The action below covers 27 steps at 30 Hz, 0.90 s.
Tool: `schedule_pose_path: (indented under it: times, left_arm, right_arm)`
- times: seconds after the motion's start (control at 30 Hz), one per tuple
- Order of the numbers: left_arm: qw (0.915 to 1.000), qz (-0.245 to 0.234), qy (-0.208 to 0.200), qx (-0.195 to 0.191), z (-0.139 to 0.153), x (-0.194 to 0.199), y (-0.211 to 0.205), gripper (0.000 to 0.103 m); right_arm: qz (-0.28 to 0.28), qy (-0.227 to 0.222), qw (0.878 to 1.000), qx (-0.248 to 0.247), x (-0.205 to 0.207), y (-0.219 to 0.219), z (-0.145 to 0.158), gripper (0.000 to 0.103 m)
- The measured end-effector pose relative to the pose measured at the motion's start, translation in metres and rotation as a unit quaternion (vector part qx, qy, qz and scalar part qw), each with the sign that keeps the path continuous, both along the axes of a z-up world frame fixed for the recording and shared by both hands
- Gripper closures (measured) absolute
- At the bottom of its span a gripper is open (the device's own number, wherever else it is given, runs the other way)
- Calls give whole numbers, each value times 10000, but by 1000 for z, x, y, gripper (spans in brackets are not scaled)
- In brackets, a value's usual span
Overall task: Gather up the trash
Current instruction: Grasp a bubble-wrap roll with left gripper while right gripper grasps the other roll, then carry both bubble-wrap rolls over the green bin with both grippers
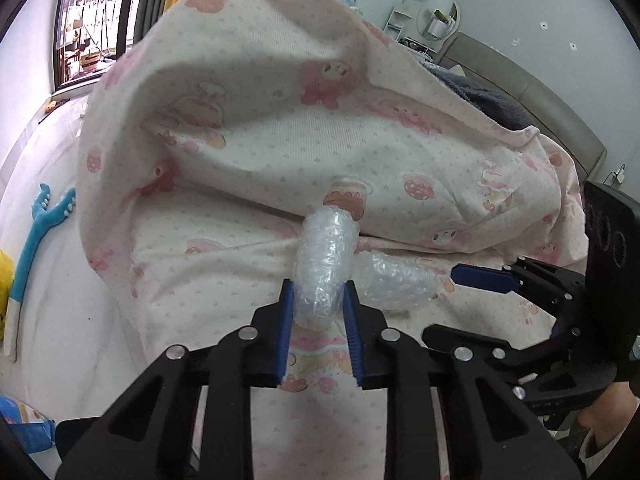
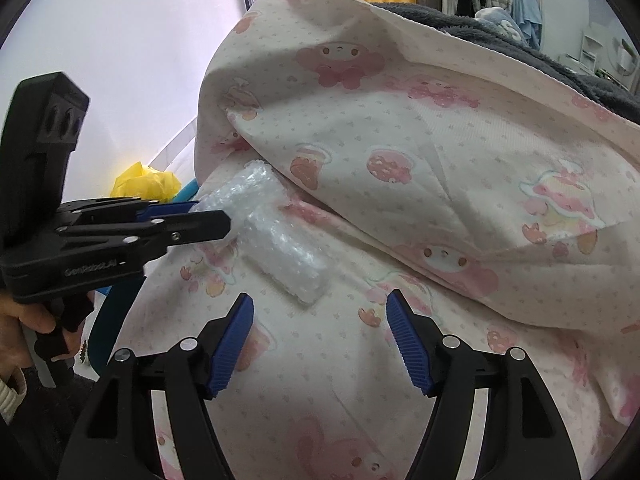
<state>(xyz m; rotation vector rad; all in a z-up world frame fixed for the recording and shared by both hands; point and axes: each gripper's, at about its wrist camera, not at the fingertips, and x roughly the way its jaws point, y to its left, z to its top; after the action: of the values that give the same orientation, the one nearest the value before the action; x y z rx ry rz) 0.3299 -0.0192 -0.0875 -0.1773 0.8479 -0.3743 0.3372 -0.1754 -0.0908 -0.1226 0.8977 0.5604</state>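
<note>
From my left wrist camera, my left tool [image 1: 318, 300] is pinched on the near end of a roll of bubble wrap [image 1: 326, 268], both blue pads pressing its sides, and the roll bulges up and away from them over the pink-printed duvet [image 1: 280, 128] on the bed. A second roll of bubble wrap [image 1: 394, 282] lies on the duvet just to its right, touching it at one end, and my right tool [image 1: 482, 278] reaches in from the right edge with one blue pad close to the far end of that roll (its other finger is hard to make out from here). No bin or bag for the trash shows clearly; something yellow [image 1: 3, 280] is cut off at the left edge and I cannot tell what it is, and a blue plush toy [image 1: 34, 232] lies on the white sheet beside it. A dark grey blanket [image 1: 484, 100] peeks out behind the heaped duvet. From my right wrist camera, my right tool [image 2: 320, 336] stands wide with nothing between its pads, and the second roll [image 2: 288, 256] lies on the duvet [image 2: 440, 152] just ahead of them. My left tool [image 2: 208, 216] comes in from the left, its tips buried in the first roll [image 2: 240, 188], whose far end is tucked under a duvet fold. A crumpled yellow bag [image 2: 146, 182] sits behind, half hidden by the tool; what it holds I cannot see.
</note>
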Motion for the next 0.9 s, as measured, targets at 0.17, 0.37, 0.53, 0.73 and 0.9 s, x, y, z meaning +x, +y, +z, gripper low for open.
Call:
schedule_pose_path:
  times: [0.17, 0.37, 0.53, 0.73, 0.9]
  left_arm:
    - [9999, 52, -120, 46, 11, -10, 11, 77]
    - [9997, 147, -188, 69, 21, -21, 30, 77]
    - [9993, 280, -194, 162, 26, -31, 51, 77]
    - [9984, 465, -161, 274, 28, -43, 80, 77]
    - [9971, 642, -78, 394, 26, -59, 108, 77]
  right_arm:
    - [75, -81, 9999, -126, 2, 13, -2, 30]
    - [-25, -254, 9986, -468, 6, 28, -5, 30]
    - [-29, -378, 9972, -643, 9, 40, -5, 30]
    - [15, -321, 9929, -1147, 11, 59, -17, 47]
    - [-90, -488, 9899, -1329, 7, 67, -12, 52]
